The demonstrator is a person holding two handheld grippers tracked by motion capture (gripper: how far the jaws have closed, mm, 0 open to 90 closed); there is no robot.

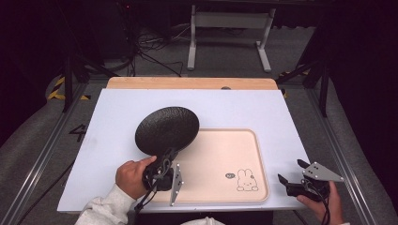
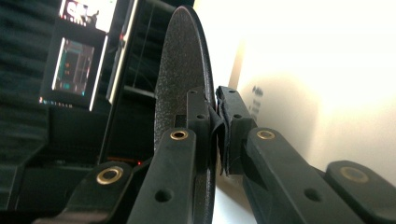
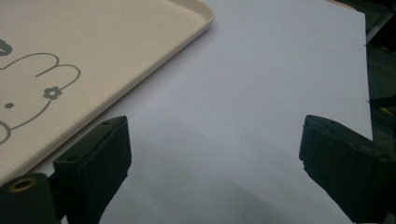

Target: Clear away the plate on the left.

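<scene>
A black, rough-textured round plate (image 1: 167, 129) hangs tilted above the left end of a cream tray (image 1: 220, 154) printed with a small rabbit. My left gripper (image 1: 168, 153) is shut on the plate's near rim; in the left gripper view the plate (image 2: 182, 70) stands edge-on and the two pads pinch its rim (image 2: 217, 135). My right gripper (image 1: 292, 171) rests open near the table's front right corner, right of the tray. In the right gripper view its jaws stand wide apart over bare white table, with the tray's corner (image 3: 140, 56) at upper left.
The tray lies on a white tabletop (image 1: 141, 108) with a wooden strip (image 1: 192, 83) along its far edge. Beyond are a dark floor, cables and a white stand (image 1: 230, 28). Metal rails run along both sides of the table.
</scene>
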